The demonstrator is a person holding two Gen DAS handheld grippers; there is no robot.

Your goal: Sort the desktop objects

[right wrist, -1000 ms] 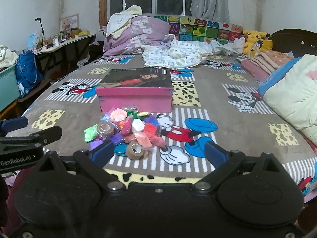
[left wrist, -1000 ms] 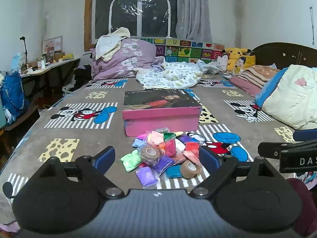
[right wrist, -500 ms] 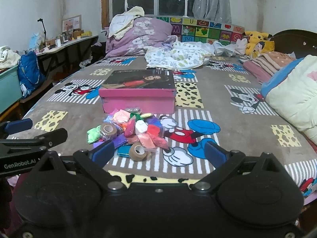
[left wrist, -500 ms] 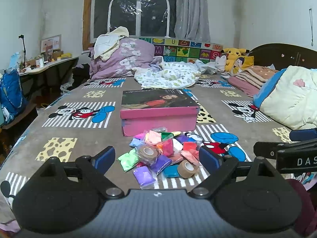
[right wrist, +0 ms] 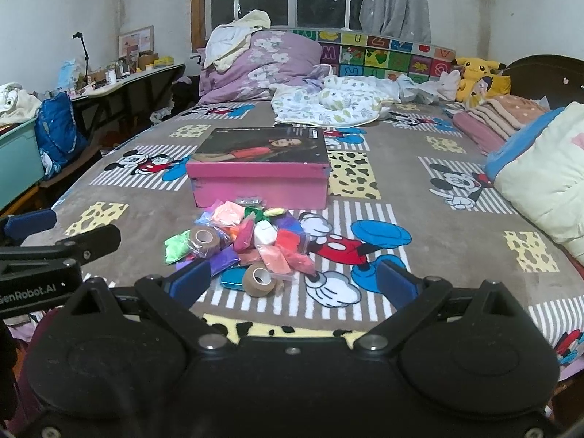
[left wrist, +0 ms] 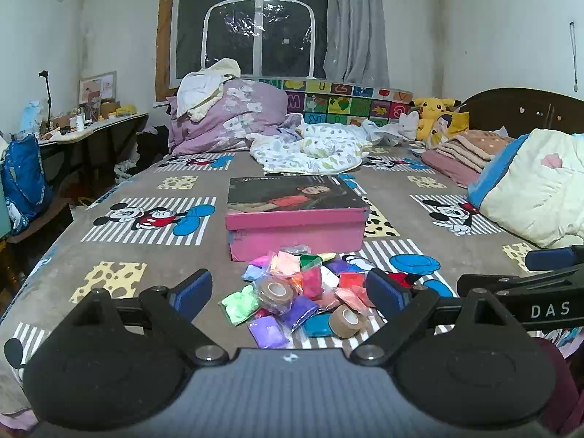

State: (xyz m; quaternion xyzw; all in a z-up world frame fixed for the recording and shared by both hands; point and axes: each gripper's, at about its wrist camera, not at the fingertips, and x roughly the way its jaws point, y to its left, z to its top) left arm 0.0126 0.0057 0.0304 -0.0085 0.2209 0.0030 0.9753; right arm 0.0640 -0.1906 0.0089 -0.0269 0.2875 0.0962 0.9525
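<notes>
A pile of small coloured clay packets (left wrist: 303, 292) (right wrist: 255, 237) lies on the bed in front of a closed pink box (left wrist: 295, 219) (right wrist: 261, 173). Two brown tape rolls lie in the pile: one at its left (left wrist: 275, 292) (right wrist: 206, 239), one at its near edge (left wrist: 346, 321) (right wrist: 259, 280). My left gripper (left wrist: 288, 290) is open and empty, held above the near side of the pile. My right gripper (right wrist: 294, 281) is open and empty, just short of the pile and to its right. Each gripper shows at the edge of the other's view.
The bed has a Mickey Mouse blanket (left wrist: 146, 219). Folded bedding (left wrist: 540, 197) lies at the right, a purple quilt (left wrist: 233, 120) and a crumpled sheet (left wrist: 314, 146) at the back. A desk (left wrist: 91, 127) and a blue bag (left wrist: 22, 175) stand left of the bed.
Both grippers have drifted slightly back and up, so the pile and box sit a little lower in both views. Nothing was grasped or moved.
</notes>
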